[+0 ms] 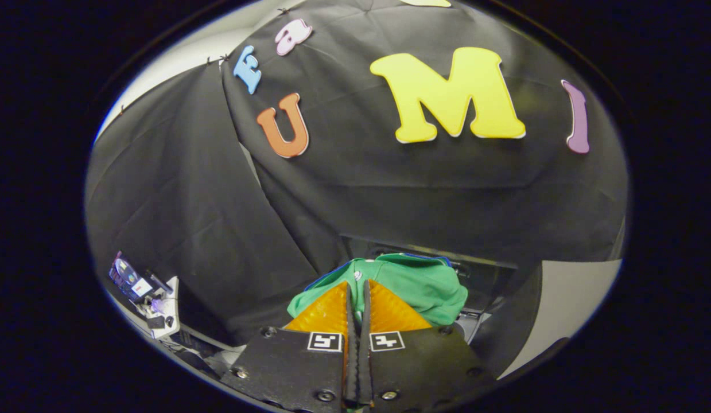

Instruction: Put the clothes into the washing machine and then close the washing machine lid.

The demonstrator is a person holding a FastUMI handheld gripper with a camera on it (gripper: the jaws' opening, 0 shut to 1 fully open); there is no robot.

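One green garment pinched in my gripper, bunched beyond the tips | fingers nearly together on the cloth | no readable label

Garment bunched at gripper tips, fabric pinched between fingers, rest spilling ahead and to both sides. Behind garment: dark machine panel, then cloth wall. Far left, low: small cluttered stand w/ gadgets.
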